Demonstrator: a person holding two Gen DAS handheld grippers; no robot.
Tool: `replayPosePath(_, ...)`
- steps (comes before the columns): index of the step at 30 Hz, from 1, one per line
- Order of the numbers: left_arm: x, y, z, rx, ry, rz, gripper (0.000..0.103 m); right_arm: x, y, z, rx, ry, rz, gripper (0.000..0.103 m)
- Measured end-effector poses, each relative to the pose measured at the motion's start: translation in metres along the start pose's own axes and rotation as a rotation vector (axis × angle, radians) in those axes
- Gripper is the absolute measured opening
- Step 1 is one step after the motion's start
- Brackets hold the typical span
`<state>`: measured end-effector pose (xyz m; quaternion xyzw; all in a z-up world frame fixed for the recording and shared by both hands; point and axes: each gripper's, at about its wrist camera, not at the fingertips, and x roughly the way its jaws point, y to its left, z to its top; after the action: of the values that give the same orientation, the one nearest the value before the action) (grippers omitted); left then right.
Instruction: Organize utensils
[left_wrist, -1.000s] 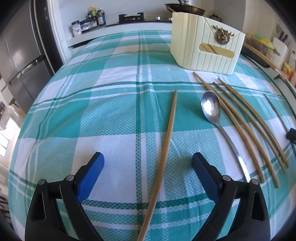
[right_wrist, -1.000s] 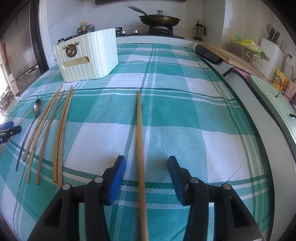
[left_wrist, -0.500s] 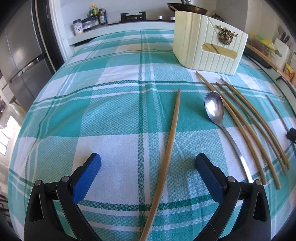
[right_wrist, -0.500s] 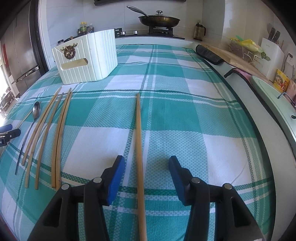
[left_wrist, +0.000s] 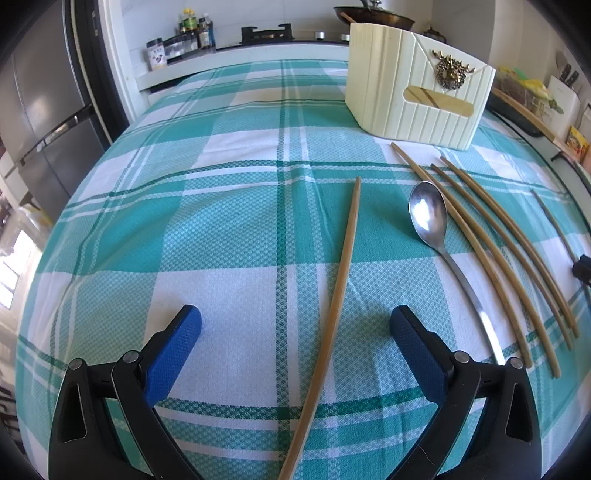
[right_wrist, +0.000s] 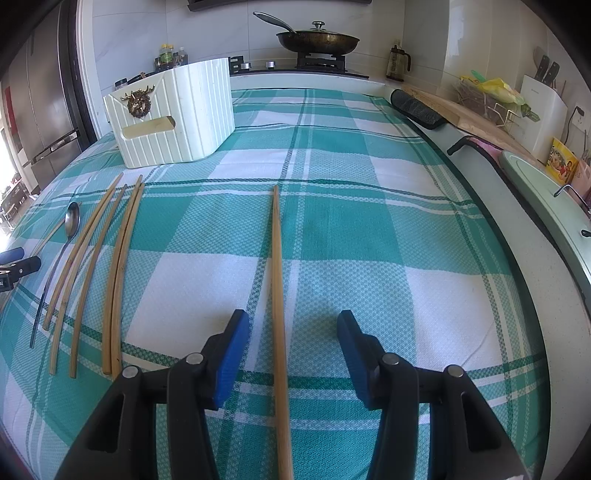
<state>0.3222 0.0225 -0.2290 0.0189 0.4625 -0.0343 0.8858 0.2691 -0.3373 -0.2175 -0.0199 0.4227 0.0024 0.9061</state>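
Observation:
A long bamboo chopstick (left_wrist: 343, 280) lies on the green-checked cloth between the wide-apart blue pads of my left gripper (left_wrist: 295, 325), touching neither pad. To its right lie a steel spoon (left_wrist: 428, 218) and several more chopsticks (left_wrist: 480, 258). A cream ribbed box (left_wrist: 417, 96) with a brass stag emblem stands behind them. In the right wrist view another chopstick (right_wrist: 277, 277) runs between the parted pads of my right gripper (right_wrist: 291, 328), untouched. The spoon (right_wrist: 72, 221), the chopstick group (right_wrist: 120, 258) and the box (right_wrist: 173, 118) sit to its left.
The table's right edge (right_wrist: 498, 236) borders a counter with a pale green sink cover (right_wrist: 546, 195), a cutting board and a knife block. A stove with a lidded pan (right_wrist: 317, 40) stands behind the table. A steel fridge (left_wrist: 40, 110) is at the far left.
The left gripper's jaws have spread slightly wider. Both hands and all the utensils stay where they were.

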Motion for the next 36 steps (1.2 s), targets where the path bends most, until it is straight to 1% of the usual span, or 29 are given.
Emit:
replayPosePath(5, -0.001, 0.001, 0.000, 0.010, 0.011, -0.008, 0.102, 0.000, 0.000, 0.000, -0.003, 0.000, -0.002, 0.051)
replayPosePath(7, -0.005, -0.002, 0.000, 0.057, 0.036, -0.018, 0.102, 0.000, -0.001, 0.001, 0.005, 0.002, 0.006, 0.051)
replayPosePath(8, -0.006, -0.004, 0.001, 0.091, 0.062, -0.038, 0.101, 0.000, -0.002, 0.001, 0.002, 0.009, 0.012, 0.051)
replayPosePath(10, -0.010, -0.008, 0.003, 0.160, 0.097, -0.062, 0.100, -0.001, -0.003, 0.005, -0.029, 0.053, 0.028, 0.051)
replayPosePath(13, -0.013, -0.010, 0.008, 0.251, 0.097, -0.046, 0.100, -0.001, -0.009, 0.009, -0.030, 0.122, 0.072, 0.051)
replayPosePath(15, -0.008, -0.011, 0.014, 0.284, 0.107, -0.044, 0.097, 0.001, -0.010, 0.013, -0.055, 0.148, 0.085, 0.051)
replayPosePath(16, -0.004, -0.012, 0.018, 0.297, 0.114, -0.046, 0.093, 0.004, -0.009, 0.015, -0.071, 0.158, 0.085, 0.051)
replayPosePath(19, 0.009, -0.012, 0.033, 0.290, 0.142, -0.102, 0.089, 0.011, -0.005, 0.025, -0.110, 0.175, 0.086, 0.051)
replayPosePath(21, 0.018, -0.014, 0.045, 0.277, 0.167, -0.144, 0.080, 0.018, -0.002, 0.034, -0.126, 0.184, 0.092, 0.050)
replayPosePath(22, 0.022, -0.016, 0.051, 0.275, 0.176, -0.158, 0.078, 0.023, -0.001, 0.040, -0.128, 0.190, 0.096, 0.049)
replayPosePath(23, 0.025, -0.018, 0.057, 0.276, 0.180, -0.159, 0.072, 0.027, 0.000, 0.046, -0.129, 0.196, 0.097, 0.047)
replayPosePath(24, 0.027, -0.021, 0.062, 0.280, 0.182, -0.163, 0.065, 0.032, 0.001, 0.052, -0.133, 0.201, 0.100, 0.041)
replayPosePath(25, 0.029, -0.023, 0.067, 0.286, 0.184, -0.166, 0.061, 0.036, 0.003, 0.058, -0.136, 0.207, 0.104, 0.038)
replayPosePath(26, 0.031, -0.027, 0.071, 0.298, 0.183, -0.164, 0.053, 0.041, 0.004, 0.065, -0.137, 0.215, 0.106, 0.031)
replayPosePath(27, 0.030, -0.030, 0.072, 0.312, 0.180, -0.172, 0.034, 0.045, 0.005, 0.072, -0.135, 0.220, 0.105, 0.021)
replayPosePath(28, 0.030, -0.033, 0.074, 0.325, 0.176, -0.186, 0.021, 0.050, 0.006, 0.078, -0.132, 0.222, 0.106, 0.013)
replayPosePath(29, 0.030, -0.035, 0.075, 0.334, 0.171, -0.174, 0.005, 0.055, 0.007, 0.084, -0.123, 0.229, 0.103, 0.007)
replayPosePath(31, 0.030, -0.036, 0.078, 0.329, 0.161, -0.147, 0.004, 0.062, 0.008, 0.093, -0.097, 0.231, 0.100, 0.007)
replayPosePath(33, 0.021, -0.029, 0.081, 0.295, 0.124, -0.141, 0.004, 0.059, 0.009, 0.098, -0.070, 0.209, 0.108, 0.007)
replayPosePath(36, -0.007, -0.011, 0.085, 0.212, 0.047, -0.169, 0.004, 0.031, 0.007, 0.103, -0.002, 0.118, 0.159, 0.007)
